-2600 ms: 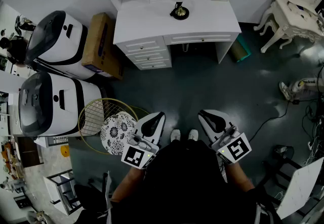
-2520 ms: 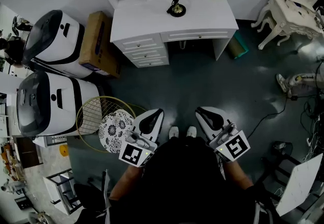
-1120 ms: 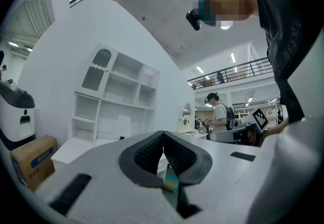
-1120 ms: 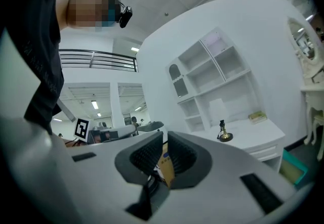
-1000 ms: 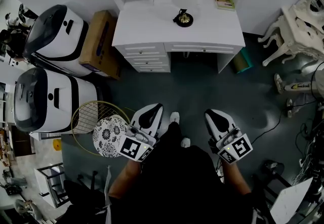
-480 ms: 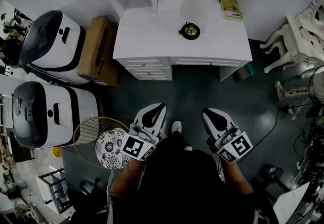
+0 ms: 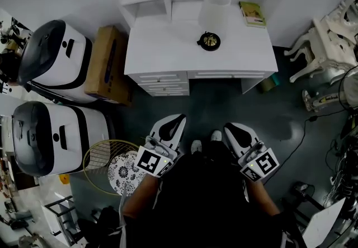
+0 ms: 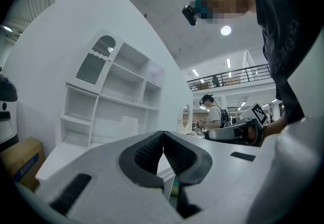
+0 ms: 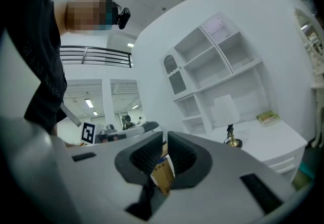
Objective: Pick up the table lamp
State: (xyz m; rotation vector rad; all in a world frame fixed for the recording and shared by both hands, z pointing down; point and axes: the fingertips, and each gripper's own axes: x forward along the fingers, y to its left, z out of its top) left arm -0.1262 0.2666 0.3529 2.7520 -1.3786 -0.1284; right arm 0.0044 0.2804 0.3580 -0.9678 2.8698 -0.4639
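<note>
Left gripper view: left gripper [image 8: 163, 137] fingers were pressed together, empty. Right gripper [image 9: 165, 139] fingers were all but closed, empty. Both were held low, well apart from lamp [image 7: 213, 17], which stood upright on bench [image 7: 162, 51]. Judged outstanding: approach, grasp, lift.
</note>
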